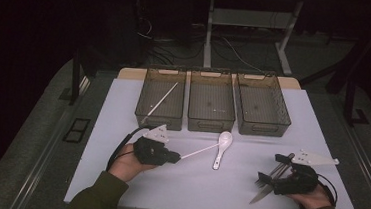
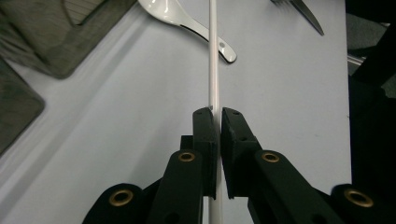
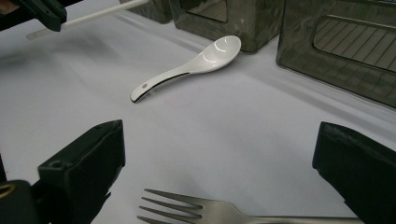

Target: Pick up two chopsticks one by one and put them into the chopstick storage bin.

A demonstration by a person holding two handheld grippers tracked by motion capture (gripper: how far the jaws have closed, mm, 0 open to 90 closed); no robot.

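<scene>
My left gripper (image 1: 177, 157) is shut on a thin white chopstick (image 1: 200, 151), which sticks out to the right toward a white ceramic spoon (image 1: 222, 146). In the left gripper view the pads pinch the chopstick (image 2: 214, 70) near its end, and it runs over the spoon's handle (image 2: 224, 49). My right gripper (image 1: 270, 169) rests at the front right, open, its jaws standing wide on either side of a metal fork (image 3: 210, 210). A knife (image 1: 262, 193) lies beside the fork (image 1: 268, 176). The right gripper view also shows the spoon (image 3: 196, 65) lying on the mat.
Three dark see-through bins stand in a row at the back: left (image 1: 144, 98), middle (image 1: 210, 122), right (image 1: 260, 125). A second white chopstick (image 1: 162, 100) lies slanted in the left bin. The white mat (image 1: 120, 144) ends close to both hands at the front edge.
</scene>
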